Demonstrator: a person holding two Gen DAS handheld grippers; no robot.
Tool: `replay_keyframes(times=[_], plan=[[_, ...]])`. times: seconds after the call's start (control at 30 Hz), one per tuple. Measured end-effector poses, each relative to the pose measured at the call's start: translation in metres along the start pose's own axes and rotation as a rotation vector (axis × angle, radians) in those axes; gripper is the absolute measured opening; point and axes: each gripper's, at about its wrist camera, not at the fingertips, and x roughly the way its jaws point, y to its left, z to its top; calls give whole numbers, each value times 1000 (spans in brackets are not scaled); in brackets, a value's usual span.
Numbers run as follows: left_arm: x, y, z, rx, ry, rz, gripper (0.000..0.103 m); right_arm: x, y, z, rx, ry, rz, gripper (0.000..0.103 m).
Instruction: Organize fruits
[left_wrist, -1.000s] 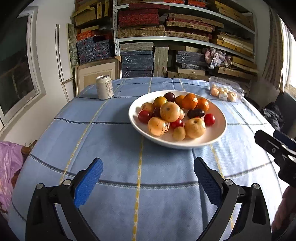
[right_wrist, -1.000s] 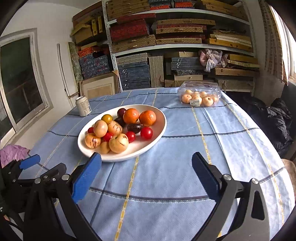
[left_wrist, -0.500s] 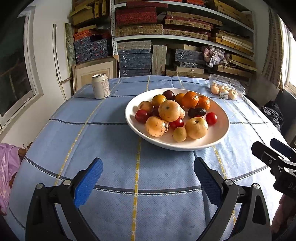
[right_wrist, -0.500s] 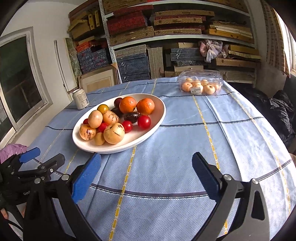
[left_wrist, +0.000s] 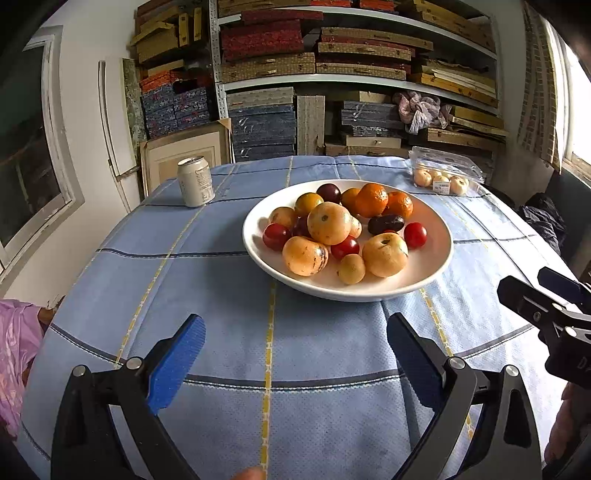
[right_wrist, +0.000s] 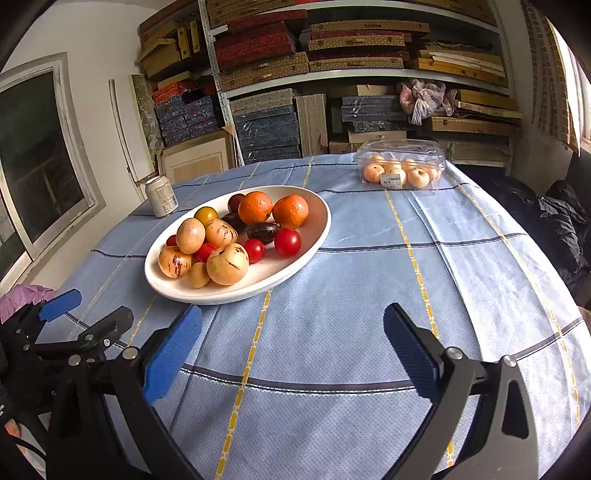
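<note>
**Fruit in the Big White Bowl, Both Grippers Wide Open**

A big white bowl (left_wrist: 424, 280) sits on the table with the blue cloth (left_wrist: 221, 332). The fruit is piled in the bowl. There are two oranges (left_wrist: 371, 199) at the back of the bowl, little red tomatoes (left_wrist: 415, 235), a dark plum (left_wrist: 328, 192), a dark long fruit (left_wrist: 386, 224) and some pale yellow round fruits (left_wrist: 385, 254) at the front. No loose fruit lies on the cloth around the bowl.

Behind the bowl and off to its right is a clear plastic box (right_wrist: 400, 166) with more pale fruits shut inside. Behind the bowl on its left stands a drink can (left_wrist: 195, 181).

The left gripper (left_wrist: 295, 354) is spread wide and holds nothing. The bowl is straight in front of it, near. The right gripper (right_wrist: 291, 343) is spread wide too, and holds nothing. From it the bowl lies ahead and to the left, and the plastic box lies ahead, well behind the bowl. So I think the left gripper is the better one for the bowl.

This could be fruit waiting to be sorted, or fruit already gathered up.
</note>
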Motion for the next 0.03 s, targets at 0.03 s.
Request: replay_keyframes(times=[0.03], plan=[[0, 0, 0, -1, 0, 0, 99, 0, 0, 0, 0, 0, 0, 97]])
